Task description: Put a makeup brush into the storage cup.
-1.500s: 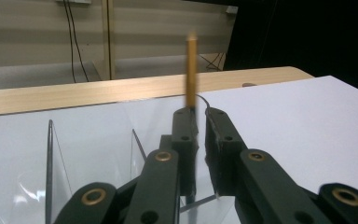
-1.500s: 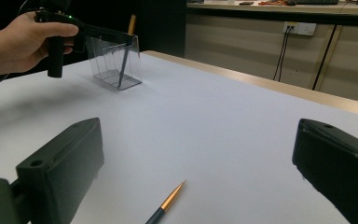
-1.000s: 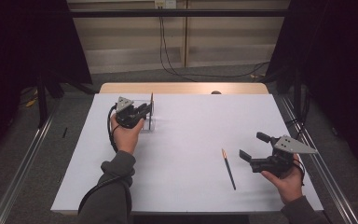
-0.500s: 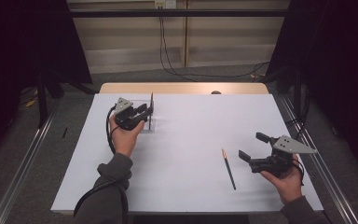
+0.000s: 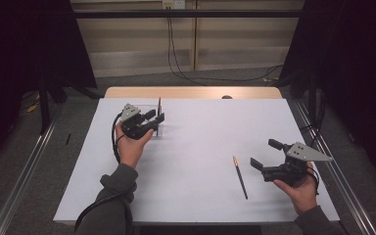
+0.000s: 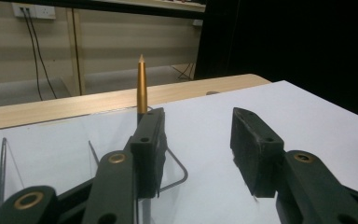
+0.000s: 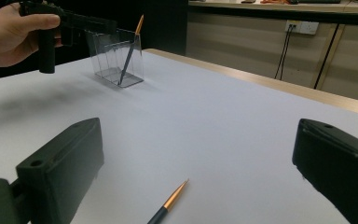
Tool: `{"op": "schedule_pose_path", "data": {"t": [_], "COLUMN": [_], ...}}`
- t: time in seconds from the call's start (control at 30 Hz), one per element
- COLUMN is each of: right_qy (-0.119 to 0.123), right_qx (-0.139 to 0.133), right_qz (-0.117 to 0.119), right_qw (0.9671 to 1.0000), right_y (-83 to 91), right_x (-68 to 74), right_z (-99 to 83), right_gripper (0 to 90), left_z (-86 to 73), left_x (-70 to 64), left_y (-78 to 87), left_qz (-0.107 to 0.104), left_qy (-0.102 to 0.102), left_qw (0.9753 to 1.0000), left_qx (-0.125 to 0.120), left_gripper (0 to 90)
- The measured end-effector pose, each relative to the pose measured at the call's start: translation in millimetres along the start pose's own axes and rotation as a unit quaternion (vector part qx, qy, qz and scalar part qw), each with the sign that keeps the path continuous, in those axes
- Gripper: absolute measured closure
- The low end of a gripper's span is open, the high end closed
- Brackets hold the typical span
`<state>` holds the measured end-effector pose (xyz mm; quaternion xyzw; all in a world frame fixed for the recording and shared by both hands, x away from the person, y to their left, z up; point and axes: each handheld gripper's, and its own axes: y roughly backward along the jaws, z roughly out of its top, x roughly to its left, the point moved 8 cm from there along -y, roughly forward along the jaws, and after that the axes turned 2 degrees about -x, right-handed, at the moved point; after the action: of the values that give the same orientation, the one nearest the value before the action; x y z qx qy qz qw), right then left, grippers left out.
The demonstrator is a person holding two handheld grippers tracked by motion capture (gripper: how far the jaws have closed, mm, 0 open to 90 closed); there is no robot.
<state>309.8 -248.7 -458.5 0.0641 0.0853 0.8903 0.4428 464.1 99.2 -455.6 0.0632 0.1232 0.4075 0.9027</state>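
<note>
the left gripper (image 5: 155,118) hovers at the clear holder (image 7: 115,57) near the far left of the white table (image 5: 200,122), its jaws spread apart and clamping nothing, with one jaw just beside the gold-tipped pencil standing in the holder (image 6: 141,84), which leans tilted inside it in the right gripper view. the right gripper (image 5: 264,153) sits low over the near right part of the table, jaws wide open and empty. a second pencil (image 5: 240,176) lies flat on the table just left of the right gripper, untouched, its gold tip pointing away from the person and well apart from the holder.
</note>
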Motion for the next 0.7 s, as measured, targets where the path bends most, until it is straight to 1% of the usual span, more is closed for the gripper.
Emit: {"op": "schedule_pose_path", "data": {"t": [0.13,0.27,0.3,0.33,0.43,0.47,0.53,0.57,0.6,0.63,0.7], "right_qy": [0.001,0.001,0.001,0.001,0.001,0.001,0.001,0.001,0.001,0.001,0.0], "right_qx": [0.0,0.0,0.0,0.0,0.0,0.0,0.0,0.0,0.0,0.0,-0.001], "right_qz": [0.001,0.002,0.002,0.001,0.001,0.001,0.001,0.001,0.0,0.001,0.001], "right_qw": [1.0,1.0,1.0,1.0,1.0,1.0,1.0,1.0,1.0,1.0,1.0], "right_y": [0.1,0.0,0.0,0.1,0.1,0.1,0.2,0.1,0.2,0.1,0.0], "right_x": [0.2,0.6,0.5,0.3,0.1,0.1,0.3,0.2,0.2,0.2,0.3], "right_z": [0.2,0.1,0.2,0.2,0.3,0.3,0.3,0.3,0.2,0.1,0.3], "right_gripper": [1.5,1.4,1.5,1.5,1.5,1.5,1.5,1.5,1.5,1.5,1.5], "left_z": [0.1,0.5,0.5,0.6,-0.2,-0.8,-0.5,-0.7,-0.1,-0.3,-0.5], "left_x": [-4.6,-8.6,-9.9,-10.6,-11.7,-11.6,-11.6,-12.1,-13.9,-14.3,-15.8], "left_y": [0.2,0.2,-0.1,0.0,0.0,0.7,0.9,0.9,-0.3,-0.5,-0.9], "left_qz": [-0.01,-0.016,-0.023,-0.022,-0.028,-0.028,-0.026,-0.03,-0.032,-0.031,-0.038], "left_qy": [-0.004,-0.007,-0.009,-0.011,-0.018,-0.024,-0.032,-0.033,-0.02,-0.019,-0.016], "left_qw": [0.9999,0.9998,0.9997,0.9997,0.9994,0.9993,0.9991,0.9989,0.9993,0.9993,0.9991], "left_qx": [-0.002,-0.003,-0.004,-0.004,0.006,0.012,0.011,0.013,0.008,0.008,0.008], "left_gripper": [51.4,44.6,43.2,42.4,37.1,35.5,33.1,30.9,29.3,26.8,23.0]}}
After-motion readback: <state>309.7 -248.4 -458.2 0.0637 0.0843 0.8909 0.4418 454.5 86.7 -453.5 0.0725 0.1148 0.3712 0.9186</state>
